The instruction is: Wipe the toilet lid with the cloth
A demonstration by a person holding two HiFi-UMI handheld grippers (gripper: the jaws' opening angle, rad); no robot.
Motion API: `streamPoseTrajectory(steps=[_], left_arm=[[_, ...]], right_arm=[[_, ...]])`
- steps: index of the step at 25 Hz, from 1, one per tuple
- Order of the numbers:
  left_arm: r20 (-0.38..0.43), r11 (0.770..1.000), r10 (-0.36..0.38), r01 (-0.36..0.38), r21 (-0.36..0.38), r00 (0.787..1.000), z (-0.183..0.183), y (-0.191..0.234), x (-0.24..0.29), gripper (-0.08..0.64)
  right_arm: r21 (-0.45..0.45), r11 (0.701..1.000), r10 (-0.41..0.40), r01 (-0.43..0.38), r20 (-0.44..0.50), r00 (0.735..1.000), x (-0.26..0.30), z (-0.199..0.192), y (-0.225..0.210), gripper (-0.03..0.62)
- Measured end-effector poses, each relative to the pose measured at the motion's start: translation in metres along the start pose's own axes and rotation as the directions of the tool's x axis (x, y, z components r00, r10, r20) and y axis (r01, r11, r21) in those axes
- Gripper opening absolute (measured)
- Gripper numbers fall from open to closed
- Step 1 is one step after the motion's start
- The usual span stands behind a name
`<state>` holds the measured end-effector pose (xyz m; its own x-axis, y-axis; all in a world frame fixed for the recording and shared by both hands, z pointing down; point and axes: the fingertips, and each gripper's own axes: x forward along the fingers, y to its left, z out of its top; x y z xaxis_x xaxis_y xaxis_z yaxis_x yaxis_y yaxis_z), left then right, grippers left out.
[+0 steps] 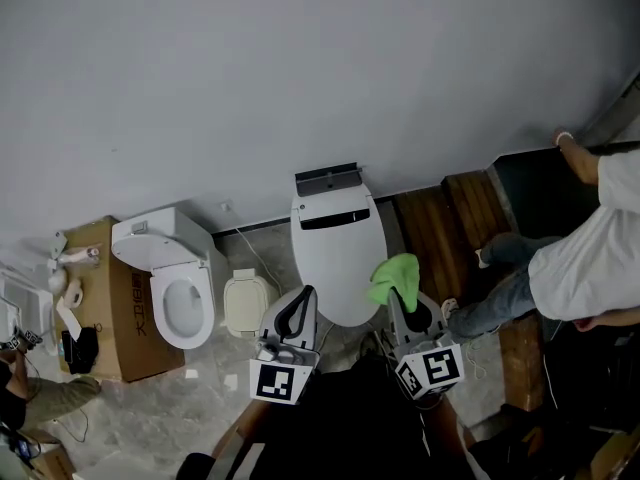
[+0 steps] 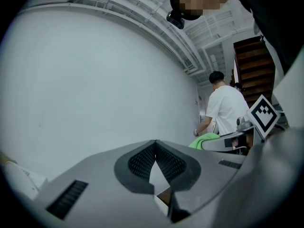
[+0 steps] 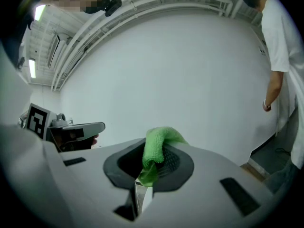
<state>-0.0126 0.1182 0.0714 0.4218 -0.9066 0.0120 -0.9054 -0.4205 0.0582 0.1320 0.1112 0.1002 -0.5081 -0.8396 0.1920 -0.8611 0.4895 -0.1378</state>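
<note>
**poster1:** Grey wall [image 1: 300,68], pale stone floor [image 1: 190,408], so a pretty bare spot. Your right tool [image 1: 402,303] is clenched on the green cloth [image 1: 393,276], with a wad poking out past the tips. It sits over the near right edge of the closed toilet lid [image 1: 338,253], but I can't tell if it's touching. Your left tool [image 1: 297,310] is pinched closed on nothing, near the lid's left edge.

**poster2:** Yep, I'd say wiping hasn't really started. Press down until the wad flattens, so fabric and not the tips meets the plastic. Then do long overlapping passes from the hinge end toward you. That lid looks glossy and curved, so grip firmly or the cloth could slip out. Farther out, there's a second toilet [image 1: 172,273] with its seat up beside a cardboard box [image 1: 110,308] on your left. On your right there's a person [image 1: 585,258] by the wooden steps [image 1: 450,223]. Both are well apart from you.
</note>
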Motion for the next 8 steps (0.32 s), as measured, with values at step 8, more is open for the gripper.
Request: streamPoseTrajectory(steps=[8], left_arm=[[-0.004,1.000,-0.010,0.010,0.011,1.000,0.0021,-0.0105,0.0056,0.008]], right_arm=[[-0.004,1.000,0.001,-0.001,0.000,1.000,-0.0035,0.0044,-0.0056,0.035]])
